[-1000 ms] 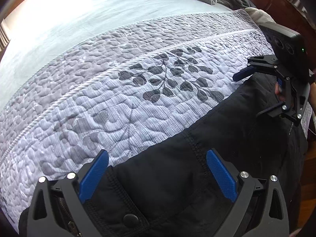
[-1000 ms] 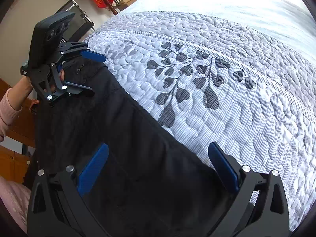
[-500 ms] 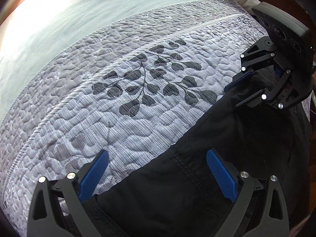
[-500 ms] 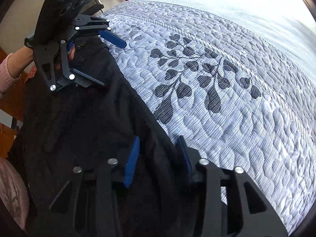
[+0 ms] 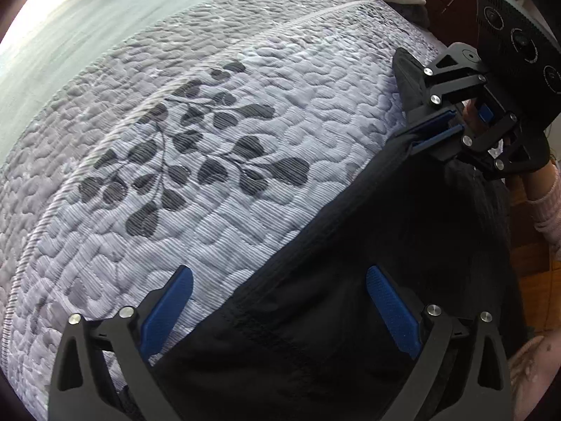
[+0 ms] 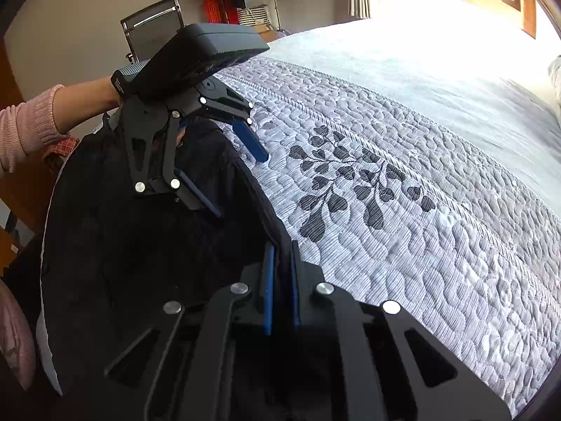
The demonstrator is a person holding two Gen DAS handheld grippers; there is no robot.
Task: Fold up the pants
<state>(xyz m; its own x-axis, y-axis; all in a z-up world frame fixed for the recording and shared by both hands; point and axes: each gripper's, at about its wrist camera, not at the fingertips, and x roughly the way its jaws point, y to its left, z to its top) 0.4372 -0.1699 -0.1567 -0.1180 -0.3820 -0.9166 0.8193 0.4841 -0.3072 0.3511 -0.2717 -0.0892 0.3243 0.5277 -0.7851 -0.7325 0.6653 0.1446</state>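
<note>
Black fabric pants (image 5: 350, 315) lie along the grey quilted bedspread (image 5: 245, 112) – right gripper (image 6: 280, 280) clenched on their edge, left gripper (image 5: 277, 301) spread wide above them

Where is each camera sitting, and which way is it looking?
Left wrist view: sits on the left gripper, open over the black pants, looking across the quilt toward the right gripper; a pink-sleeved arm shows.
Right wrist view: sits on the right gripper, shut on the pants' edge, facing the left gripper and the wall; a pink-sleeved arm shows.
Shared: pants, the quilt's leaf print, each other's gripper.
</note>
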